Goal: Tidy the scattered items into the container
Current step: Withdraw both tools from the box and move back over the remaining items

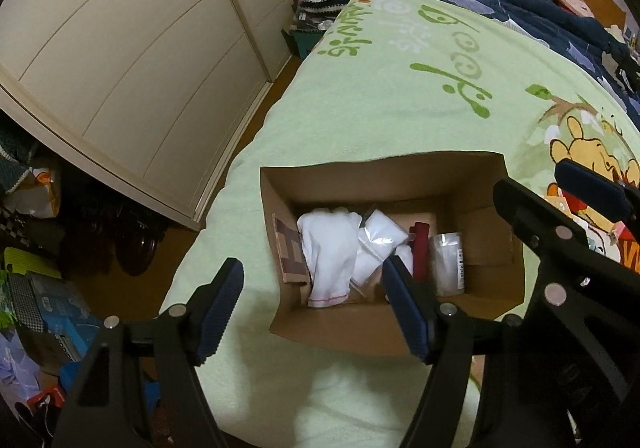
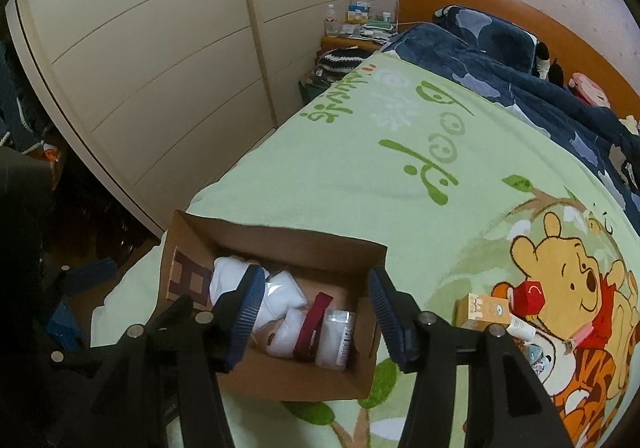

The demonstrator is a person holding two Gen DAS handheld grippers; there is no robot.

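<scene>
**Both grippers open above the half-filled box**

An open brown cardboard box (image 1: 486,184) sits on a pale green cartoon-print blanket (image 1: 380,100) spread over the bed, close to the bed's corner; inside it lie a white cloth glove with a red-stitched cuff (image 1: 330,252), a clear plastic bag of white material (image 1: 382,236), a dark red flat item (image 1: 421,252), a clear plastic packet with printed text on one edge (image 1: 447,262) and a brown checked card (image 1: 290,252) leaning against the left wall.

The left gripper (image 1: 314,312) hangs over the near left part of the box with its blue-padded jaws apart and nothing between them; one finger is over the blanket outside the box, the other over its inside.

The right gripper (image 2: 316,312) hovers over the same box, jaws likewise apart and gripping nothing, the box contents visible in the gap; in the left wrist view it shows as a black frame at the right edge.

Still out on the blanket, to the right of the box, lie a small red carton with a yellow mark (image 2: 530,296), a tan printed box (image 2: 482,310), a small white tube (image 2: 520,328) and a pale patterned item (image 2: 538,358); what that last thing is I cannot tell.

Behind the bed stand cream panelled wardrobe doors (image 2: 152,60); a rumpled navy patterned duvet (image 2: 500,68) lies at the head end.
</scene>
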